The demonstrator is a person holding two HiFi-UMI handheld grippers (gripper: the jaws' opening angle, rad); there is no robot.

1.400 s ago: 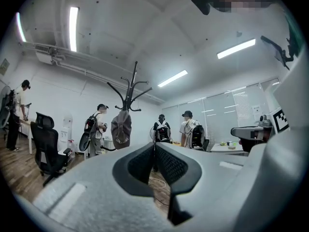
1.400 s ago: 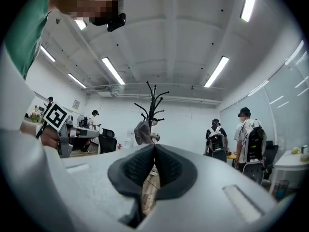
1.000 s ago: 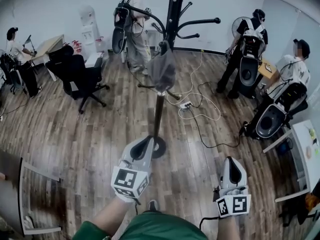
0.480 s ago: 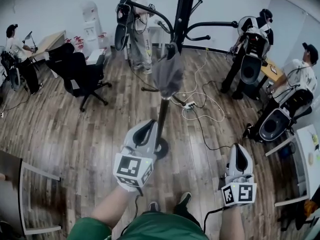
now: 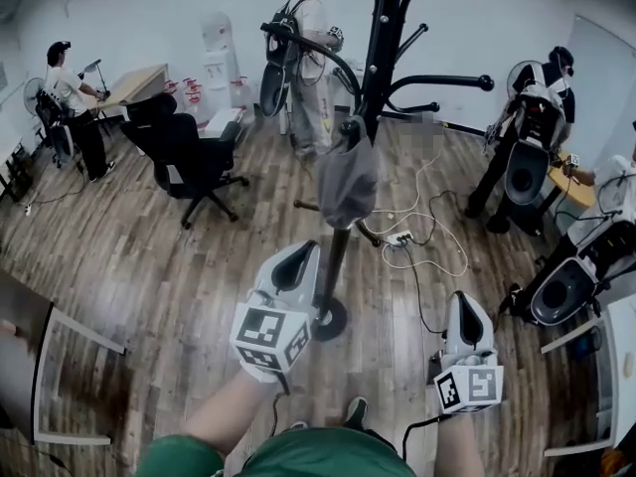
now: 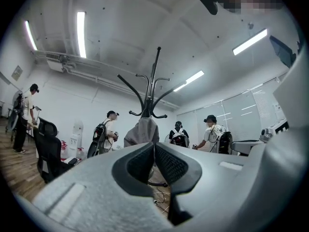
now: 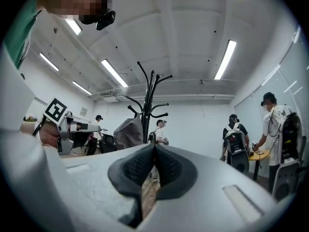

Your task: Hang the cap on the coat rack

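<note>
Cap (image 5: 348, 180) hangs on a low hook of the coat rack (image 5: 384, 48), drooping down along the pole, ahead of and above the 2 grippers. The left gripper (image 5: 296, 266) is nearer, just beside the pole; the right gripper (image 5: 467, 316) is well apart. Both jaws are closed together, holding nothing.
</note>
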